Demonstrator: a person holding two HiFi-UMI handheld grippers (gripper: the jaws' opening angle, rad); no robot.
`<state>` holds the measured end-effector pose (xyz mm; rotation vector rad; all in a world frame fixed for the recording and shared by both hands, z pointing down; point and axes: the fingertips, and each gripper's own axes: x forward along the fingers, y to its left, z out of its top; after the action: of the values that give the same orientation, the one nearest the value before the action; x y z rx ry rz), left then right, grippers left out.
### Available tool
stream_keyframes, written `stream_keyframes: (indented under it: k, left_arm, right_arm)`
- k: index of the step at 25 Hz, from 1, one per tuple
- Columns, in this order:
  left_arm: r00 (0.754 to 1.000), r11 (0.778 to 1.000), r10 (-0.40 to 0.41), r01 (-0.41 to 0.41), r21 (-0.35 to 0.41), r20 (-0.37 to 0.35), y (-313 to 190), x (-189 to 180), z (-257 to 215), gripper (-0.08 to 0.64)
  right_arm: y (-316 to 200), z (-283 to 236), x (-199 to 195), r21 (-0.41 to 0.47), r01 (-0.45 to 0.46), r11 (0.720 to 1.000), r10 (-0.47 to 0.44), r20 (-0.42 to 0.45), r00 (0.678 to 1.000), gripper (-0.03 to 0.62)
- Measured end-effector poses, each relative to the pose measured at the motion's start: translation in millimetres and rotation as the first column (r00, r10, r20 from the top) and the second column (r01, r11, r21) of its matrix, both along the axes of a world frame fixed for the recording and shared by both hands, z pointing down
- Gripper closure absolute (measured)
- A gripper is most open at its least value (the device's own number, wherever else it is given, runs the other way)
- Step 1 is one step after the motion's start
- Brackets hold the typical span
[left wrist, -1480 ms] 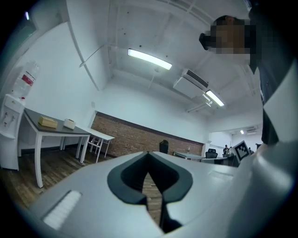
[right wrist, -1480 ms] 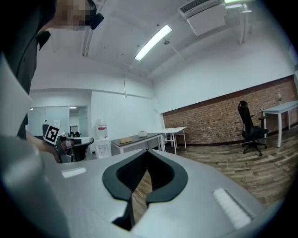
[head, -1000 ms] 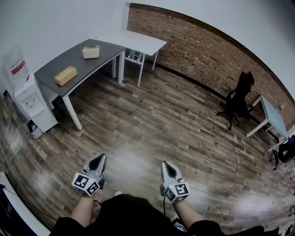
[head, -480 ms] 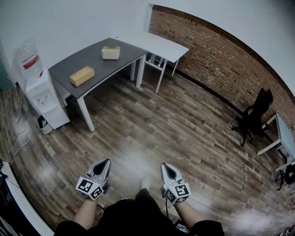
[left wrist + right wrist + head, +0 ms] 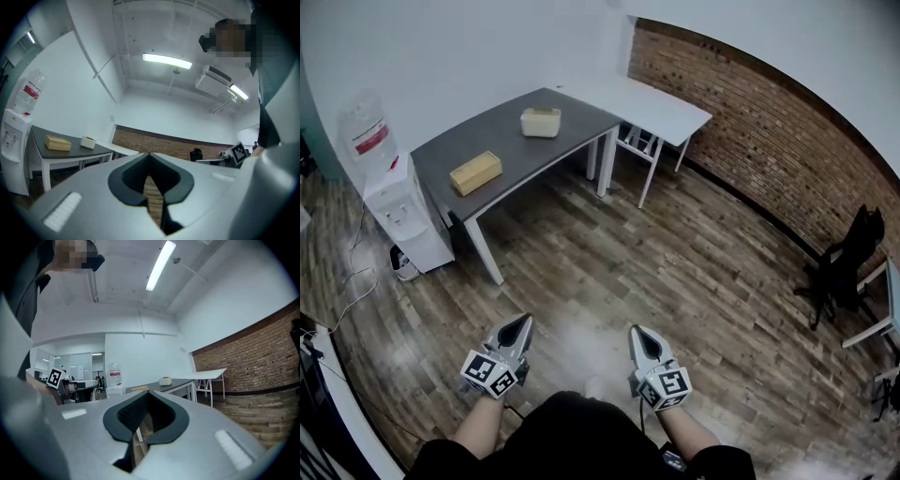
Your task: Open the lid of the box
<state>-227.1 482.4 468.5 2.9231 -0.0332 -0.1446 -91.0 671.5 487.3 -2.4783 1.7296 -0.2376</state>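
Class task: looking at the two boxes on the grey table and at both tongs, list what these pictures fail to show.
- Head view: the tan box and cream box are too small to show a lid seam, hinge or latch.
- Both gripper views: the boxes are tiny, their far sides turned away.
- Head view: the arms behind the left tongs and right tongs are cut off by the bottom edge.

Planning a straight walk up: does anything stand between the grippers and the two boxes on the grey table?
Nothing visible does. Only bare wooden floor lies between the left gripper, the right gripper and the grey table holding the tan box and cream box. The water dispenser stands aside, at the table's end.
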Motion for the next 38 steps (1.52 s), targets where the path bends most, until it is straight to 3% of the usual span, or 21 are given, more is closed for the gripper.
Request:
stream_keyframes:
  k: [4, 10, 19, 25, 29, 33, 38]
  left_arm:
    - [0.999, 0.999, -0.044, 0.044, 0.003, -0.012, -12, 37, -6, 0.56]
    - [0.996, 0.995, -0.087, 0.087, 0.042, -0.009, -9, 80, -5, 0.56]
    - [0.986, 0.986, -0.166, 0.165, 0.021, 0.027, -38, 92, 5, 0.56]
    - [0.978, 0.978, -0.207, 0.207, 0.002, 0.012, -87, 109, 12, 0.56]
    - [0.979, 0.979, -0.202, 0.201, -0.007, -0.014, -126, 140, 12, 0.56]
    - [0.979, 0.98, -0.199, 0.2, 0.015, -0.044, -173, 159, -2, 0.56]
    - [0.977, 0.977, -0.212, 0.213, 0.017, -0.031, -232, 163, -4, 0.56]
  right_arm:
    - [-10, 3, 28, -0.011, 0.043, 0.999, -0.043, -0.003, 0.999, 0.591]
    - [-7, 13, 83, 0.003, 0.027, 1.0, -0.027, 0.033, 0.999, 0.591]
    - [-36, 28, 115, -0.003, 0.054, 0.999, -0.054, 0.07, 0.996, 0.591]
    - [-79, 20, 140, -0.022, 0.082, 0.996, -0.081, 0.028, 0.996, 0.59]
    - [-107, 11, 175, -0.038, 0.046, 0.998, -0.047, -0.023, 0.999, 0.589]
    - [-158, -7, 202, -0.015, 0.042, 0.999, -0.043, -0.049, 0.998, 0.589]
    - [-219, -11, 212, -0.007, 0.064, 0.998, -0.064, -0.047, 0.997, 0.589]
